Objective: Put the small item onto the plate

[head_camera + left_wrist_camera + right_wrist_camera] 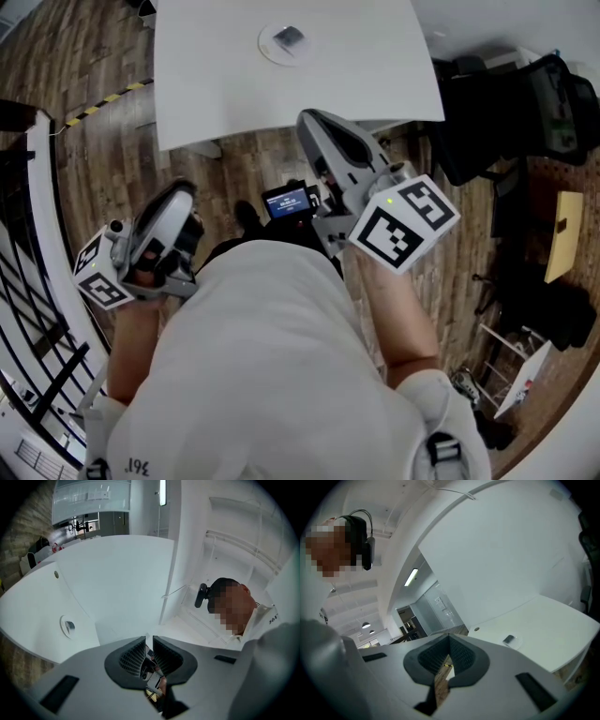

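Observation:
A small round white plate lies on the white table, far ahead of me. A small dark grey item rests on it. The left gripper view shows the plate with the item on it; the right gripper view shows the same plate and item. Both grippers are held close to my body, well short of the table. My left gripper has a narrow slit between its jaws, with nothing in it. The jaws of my right gripper meet, empty.
Wooden floor lies between me and the table's near edge. A small device with a lit screen sits at my chest. Black chairs and bags stand to the right, a railing runs along the left, and yellow-black tape marks the floor.

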